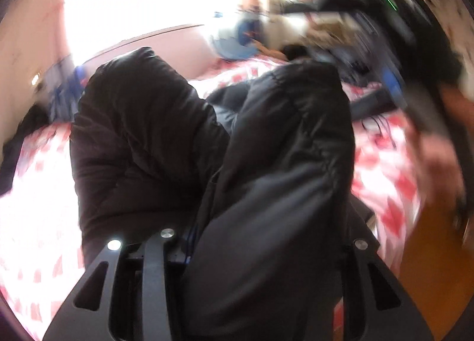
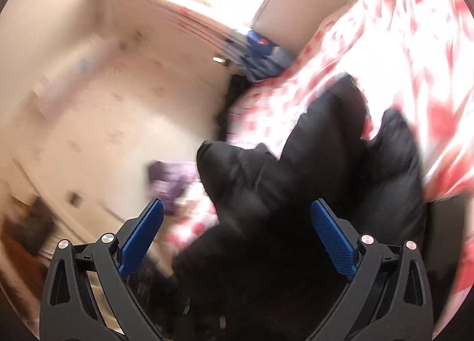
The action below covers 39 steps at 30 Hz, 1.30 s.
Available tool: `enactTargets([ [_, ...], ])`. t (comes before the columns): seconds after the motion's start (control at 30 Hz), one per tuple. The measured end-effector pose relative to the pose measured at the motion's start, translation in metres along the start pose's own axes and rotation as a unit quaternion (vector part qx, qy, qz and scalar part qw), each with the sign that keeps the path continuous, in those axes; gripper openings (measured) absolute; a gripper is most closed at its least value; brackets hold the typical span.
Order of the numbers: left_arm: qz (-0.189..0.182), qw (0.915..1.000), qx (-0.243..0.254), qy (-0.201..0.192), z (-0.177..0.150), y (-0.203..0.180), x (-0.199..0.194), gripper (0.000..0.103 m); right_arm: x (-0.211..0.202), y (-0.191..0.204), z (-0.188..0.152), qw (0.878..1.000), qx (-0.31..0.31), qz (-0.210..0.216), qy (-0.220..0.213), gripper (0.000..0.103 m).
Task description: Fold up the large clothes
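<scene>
Our left tool [image 1: 266, 252] is clamped on a fold of the black padded coat [image 1: 183, 139], which hangs from it over the red-patterned bed [image 1: 38, 198]. Our right tool [image 2: 237, 237] stands apart, holding nothing, with the coat's bulk directly ahead of its pads.

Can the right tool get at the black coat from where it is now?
Probably yes. The right tool is open, and the black coat bulges right ahead on the red-and-white bedspread with nothing between them.
</scene>
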<state>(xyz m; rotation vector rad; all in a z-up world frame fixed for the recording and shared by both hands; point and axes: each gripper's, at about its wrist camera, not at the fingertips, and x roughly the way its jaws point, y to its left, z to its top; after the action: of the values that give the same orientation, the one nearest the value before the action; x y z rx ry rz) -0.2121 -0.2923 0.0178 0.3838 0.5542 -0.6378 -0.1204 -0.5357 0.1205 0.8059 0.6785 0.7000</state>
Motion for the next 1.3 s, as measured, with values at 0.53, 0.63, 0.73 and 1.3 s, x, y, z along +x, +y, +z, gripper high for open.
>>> enactTargets([
  [0.53, -0.154, 0.9848, 0.015, 0.08, 0.005, 0.004, -0.029, 0.047, 0.079, -0.031, 0.01, 0.909, -0.134, -0.359, 0.166, 0.096],
  [0.63, -0.216, 0.9678, -0.106, 0.075, 0.0, 0.062, -0.049, 0.055, 0.075, -0.042, -0.007, 0.904, -0.131, -0.372, 0.165, 0.096],
  [0.73, -0.225, 0.9467, -0.223, 0.056, -0.018, 0.13, -0.057, 0.062, 0.07, -0.05, -0.017, 0.901, -0.127, -0.38, 0.167, 0.096],
  [1.3, -0.229, 0.9127, -0.321, 0.108, -0.033, 0.173, 0.051, 0.08, 0.068, -0.078, -0.048, 0.896, -0.096, -0.419, 0.11, 0.097],
])
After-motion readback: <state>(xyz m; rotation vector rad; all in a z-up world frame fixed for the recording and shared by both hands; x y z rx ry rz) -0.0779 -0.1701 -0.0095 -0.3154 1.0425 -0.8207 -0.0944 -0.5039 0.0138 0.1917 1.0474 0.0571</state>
